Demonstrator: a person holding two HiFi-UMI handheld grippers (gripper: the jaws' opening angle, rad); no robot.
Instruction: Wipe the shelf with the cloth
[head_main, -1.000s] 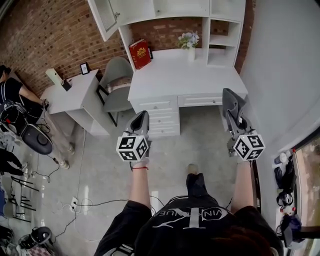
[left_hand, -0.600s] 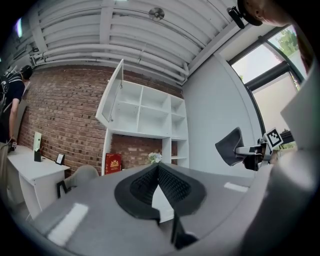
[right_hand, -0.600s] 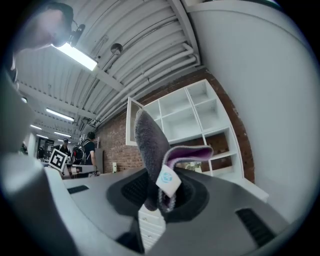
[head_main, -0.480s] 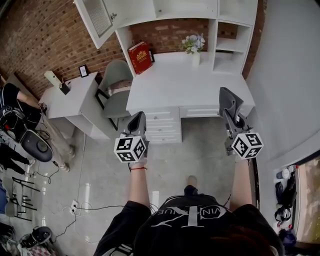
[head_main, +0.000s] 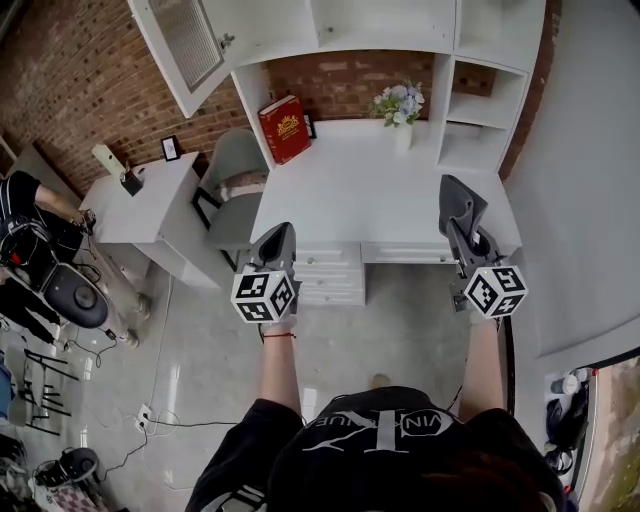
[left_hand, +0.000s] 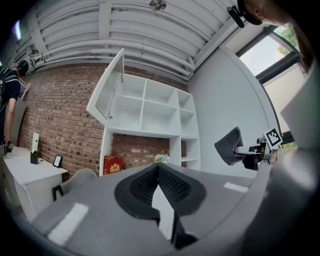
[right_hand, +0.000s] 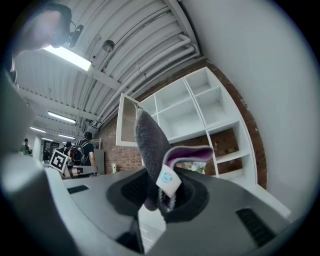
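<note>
A white shelf unit (head_main: 386, 22) with open compartments stands over a white desk (head_main: 350, 190) against the brick wall; it also shows in the left gripper view (left_hand: 150, 112) and the right gripper view (right_hand: 186, 111). My right gripper (head_main: 462, 232) is shut on a dark grey cloth (head_main: 455, 200) that sticks up out of its jaws (right_hand: 150, 145), a white tag hanging from it. My left gripper (head_main: 283, 231) is held level beside it, its pads meeting at the tips (left_hand: 158, 167) with nothing between them. Both grippers hover near the desk's front edge, short of the shelf.
On the desk stand a red book (head_main: 285, 128) and a vase of flowers (head_main: 401, 106). A cabinet door (head_main: 185, 40) hangs open at the shelf's left. A grey chair (head_main: 232, 178) and a white side table (head_main: 130, 200) sit left, with people (head_main: 25, 200) beyond.
The desk and shelf have come nearer and lower in the head view. Both grippers have moved forward together toward the desk, the cloth still held in the right one.
</note>
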